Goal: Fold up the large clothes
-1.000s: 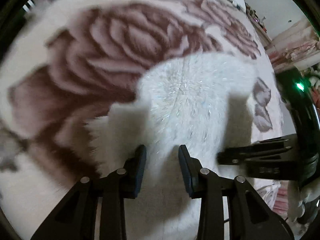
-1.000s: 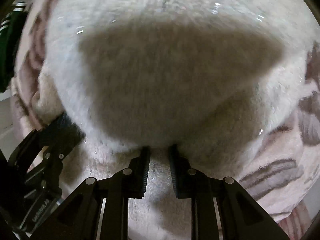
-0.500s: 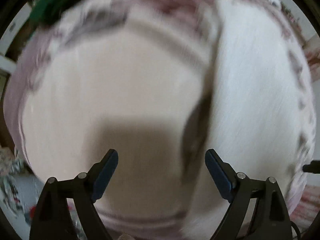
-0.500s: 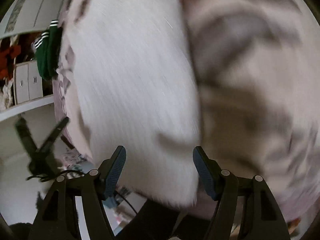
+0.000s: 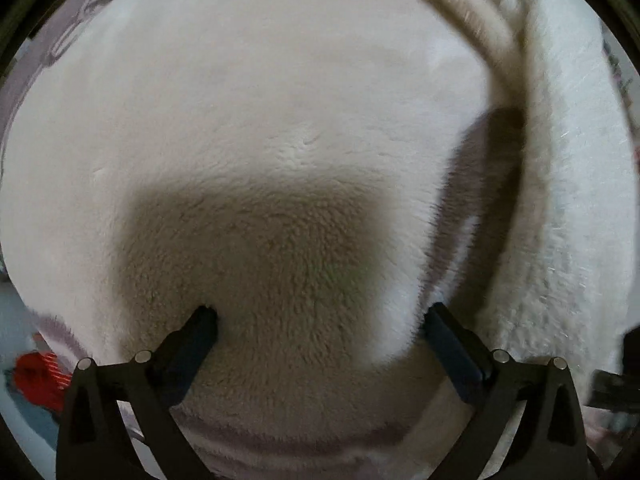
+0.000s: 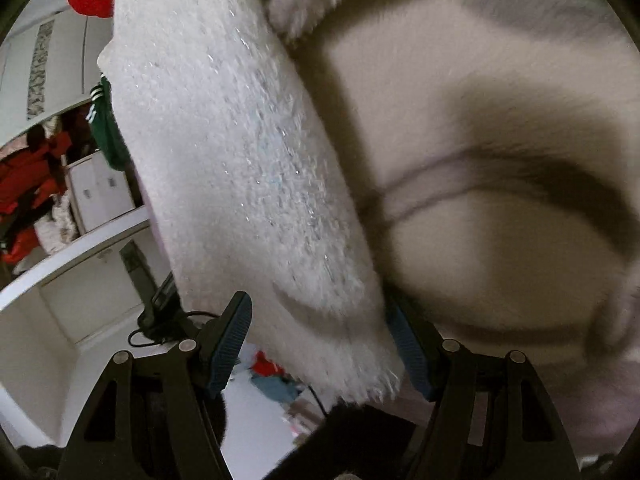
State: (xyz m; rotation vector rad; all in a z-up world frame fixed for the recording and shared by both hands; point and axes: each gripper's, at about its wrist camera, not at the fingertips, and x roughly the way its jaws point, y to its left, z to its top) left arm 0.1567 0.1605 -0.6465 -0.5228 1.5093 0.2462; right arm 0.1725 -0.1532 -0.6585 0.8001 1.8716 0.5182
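Only the right wrist view shows a shelf beside the white fuzzy garment.

Left wrist cam: pressed close over cream fleece blanket, facing down onto it. Right wrist cam: equally close, aimed along white fuzzy garment. Both views share garment and blanket.

Both grippers' jaws wide apart.
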